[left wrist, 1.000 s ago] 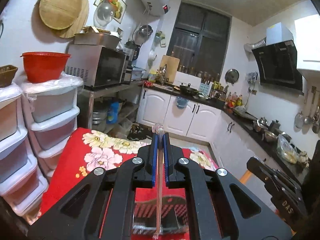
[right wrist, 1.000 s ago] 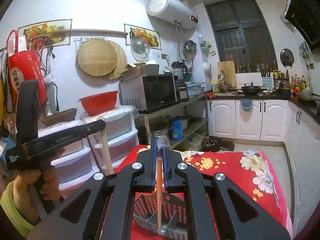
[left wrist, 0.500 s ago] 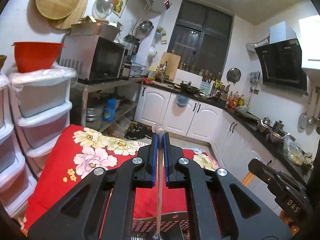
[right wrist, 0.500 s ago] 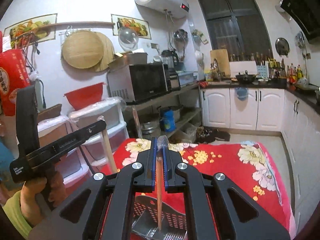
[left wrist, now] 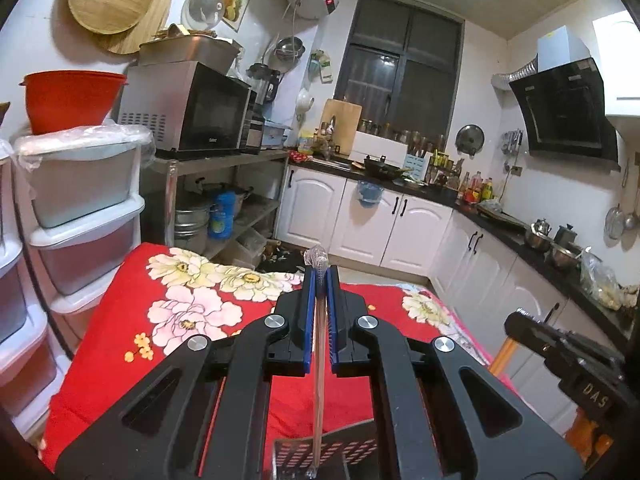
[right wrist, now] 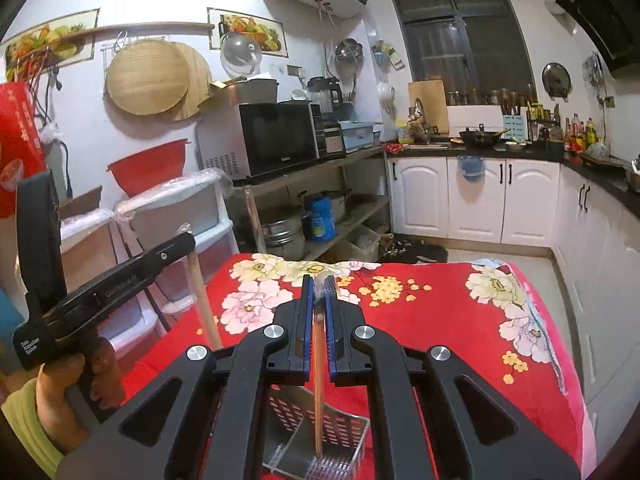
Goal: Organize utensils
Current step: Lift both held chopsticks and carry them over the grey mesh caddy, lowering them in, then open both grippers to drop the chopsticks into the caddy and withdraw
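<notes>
The left gripper (left wrist: 319,284) has its jaws closed on a clear-handled utensil (left wrist: 318,380); the right gripper (right wrist: 317,294) clamps a wooden-handled utensil (right wrist: 318,392). Both tips hang over, perhaps inside, the perforated metal caddy (right wrist: 340,432) on the red floral counter (right wrist: 460,320).

The desk (right wrist: 460,320) wears a red cloth patterned with white, pink and yellow flowers. Both grippers are black with blue strips lining the fingers (left wrist: 308,320). The left gripper (left wrist: 319,320) clamps a clear, pale stick (left wrist: 318,380); the right gripper (right wrist: 318,320) clamps an orange-brown wooden stick (right wrist: 318,392). The perforated basket (right wrist: 340,428) is silver-grey metal. The cabinets (right wrist: 476,200) are white with black handles; the bowl (left wrist: 68,100) is red.
</notes>
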Tool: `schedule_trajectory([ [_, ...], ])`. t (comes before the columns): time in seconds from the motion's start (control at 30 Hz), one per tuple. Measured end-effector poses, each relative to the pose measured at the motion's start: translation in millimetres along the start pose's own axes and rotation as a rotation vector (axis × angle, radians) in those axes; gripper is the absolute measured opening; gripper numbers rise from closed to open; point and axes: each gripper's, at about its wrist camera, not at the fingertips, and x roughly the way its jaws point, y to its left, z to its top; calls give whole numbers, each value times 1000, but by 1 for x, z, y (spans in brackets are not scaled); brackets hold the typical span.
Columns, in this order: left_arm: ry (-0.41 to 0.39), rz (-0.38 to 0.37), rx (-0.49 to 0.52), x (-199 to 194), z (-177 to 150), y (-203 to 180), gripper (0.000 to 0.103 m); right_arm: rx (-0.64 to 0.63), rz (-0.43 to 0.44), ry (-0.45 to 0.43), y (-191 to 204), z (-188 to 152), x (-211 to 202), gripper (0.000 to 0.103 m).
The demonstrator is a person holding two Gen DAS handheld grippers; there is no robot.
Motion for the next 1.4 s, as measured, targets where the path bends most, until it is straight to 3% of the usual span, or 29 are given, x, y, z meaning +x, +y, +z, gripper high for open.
schedule_trajectory([
  [0.3, 54, 32, 5, 5, -38, 16, 1, -4, -32, 39, -4, -34, 7, 6],
  [0.9, 106, 44, -5, -16, -63, 25, 2, 91, -60, 67, -28, -59, -12, 7],
  [1.03, 108, 48, -1, -20, -67, 26, 4, 107, -58, 82, -30, -64, -17, 21],
  [1.4, 145, 63, -16, -41, -77, 34, 24, 85, -65, 93, -24, -74, -35, 35],
])
